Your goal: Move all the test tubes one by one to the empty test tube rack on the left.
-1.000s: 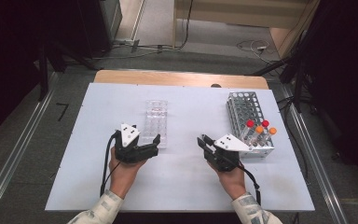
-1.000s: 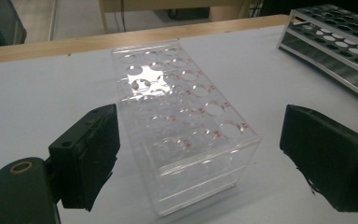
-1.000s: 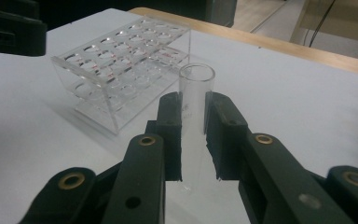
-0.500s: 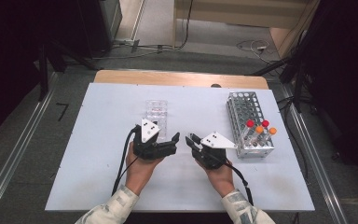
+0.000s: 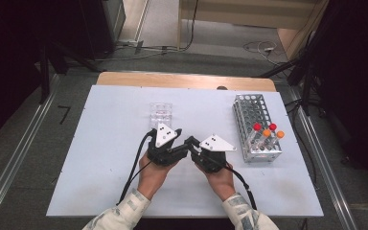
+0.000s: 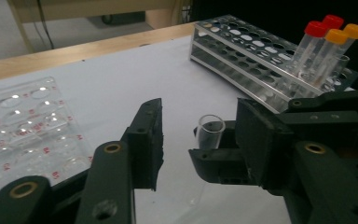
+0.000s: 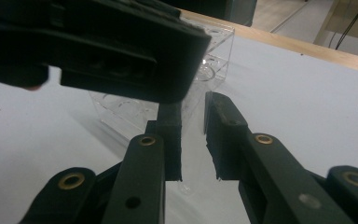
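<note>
- The right gripper (image 5: 191,145) is clamped on a clear open tube (image 6: 209,130); in the right gripper view the tube (image 7: 192,140) sits upright between the two black jaws.
- The left gripper (image 5: 177,149) has just been closing; in the left gripper view its jaws stand on either side of the tube's rim with a gap, not yet pressing it.
- Both grippers meet tip to tip just below the middle of the white table (image 5: 100,143).
- A clear well plate (image 5: 161,113) lies at twelve o'clock from the left gripper, close by.
- A metal rack (image 5: 255,125) stands at about two o'clock from the right gripper, holding capped tubes (image 5: 267,136) with red and orange tops at its near end.
</note>
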`<move>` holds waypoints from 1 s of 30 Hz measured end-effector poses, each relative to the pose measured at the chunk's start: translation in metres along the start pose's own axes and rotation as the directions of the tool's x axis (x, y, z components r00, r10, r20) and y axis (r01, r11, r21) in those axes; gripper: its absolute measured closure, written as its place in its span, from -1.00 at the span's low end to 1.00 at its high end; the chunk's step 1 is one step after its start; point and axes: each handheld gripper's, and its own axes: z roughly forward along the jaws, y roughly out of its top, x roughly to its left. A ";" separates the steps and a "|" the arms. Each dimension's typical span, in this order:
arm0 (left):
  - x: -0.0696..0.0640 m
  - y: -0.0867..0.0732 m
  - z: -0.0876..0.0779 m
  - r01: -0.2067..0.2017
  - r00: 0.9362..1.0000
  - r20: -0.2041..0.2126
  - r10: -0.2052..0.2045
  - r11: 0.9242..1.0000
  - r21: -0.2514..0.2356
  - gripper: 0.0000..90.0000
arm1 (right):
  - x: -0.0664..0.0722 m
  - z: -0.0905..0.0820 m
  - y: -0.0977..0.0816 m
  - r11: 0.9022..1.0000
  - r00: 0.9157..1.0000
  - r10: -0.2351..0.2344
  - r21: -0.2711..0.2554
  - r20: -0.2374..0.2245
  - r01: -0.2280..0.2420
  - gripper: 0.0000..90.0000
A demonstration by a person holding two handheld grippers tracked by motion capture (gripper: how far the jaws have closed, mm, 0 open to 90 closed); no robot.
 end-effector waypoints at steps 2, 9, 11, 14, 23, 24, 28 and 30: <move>0.000 0.000 0.002 0.005 1.000 0.007 -0.005 1.000 0.005 0.28 | 0.001 0.000 0.000 1.000 1.000 0.000 0.002 -0.001 0.000 0.63; 0.001 -0.001 0.005 0.012 1.000 0.016 -0.013 0.999 0.031 0.53 | 0.004 0.002 0.000 1.000 1.000 -0.012 0.001 0.000 0.012 0.63; 0.001 -0.001 0.006 0.012 1.000 0.020 -0.013 0.999 0.041 0.59 | 0.004 0.002 0.000 1.000 1.000 -0.013 0.000 0.000 0.013 0.63; 0.001 -0.001 0.007 0.022 0.999 0.022 -0.023 0.999 0.050 0.64 | 0.006 0.002 0.000 1.000 1.000 -0.019 0.002 0.002 0.019 0.63; 0.001 0.002 0.007 0.017 1.000 0.013 -0.017 0.998 0.061 0.71 | 0.004 0.000 0.000 1.000 1.000 -0.022 0.001 -0.015 0.022 0.49; 0.001 0.003 0.007 0.016 1.000 0.013 -0.017 0.998 0.062 0.71 | 0.004 0.000 0.000 1.000 1.000 -0.022 0.001 -0.015 0.022 0.49; 0.003 0.007 0.007 0.019 1.000 0.004 -0.019 0.998 0.055 0.71 | 0.000 -0.004 0.002 1.000 0.999 -0.014 0.013 -0.038 0.015 0.09; 0.003 0.011 0.006 0.020 1.000 0.001 -0.020 0.999 0.049 0.71 | -0.001 -0.005 0.002 1.000 0.999 -0.019 0.014 -0.038 0.020 0.02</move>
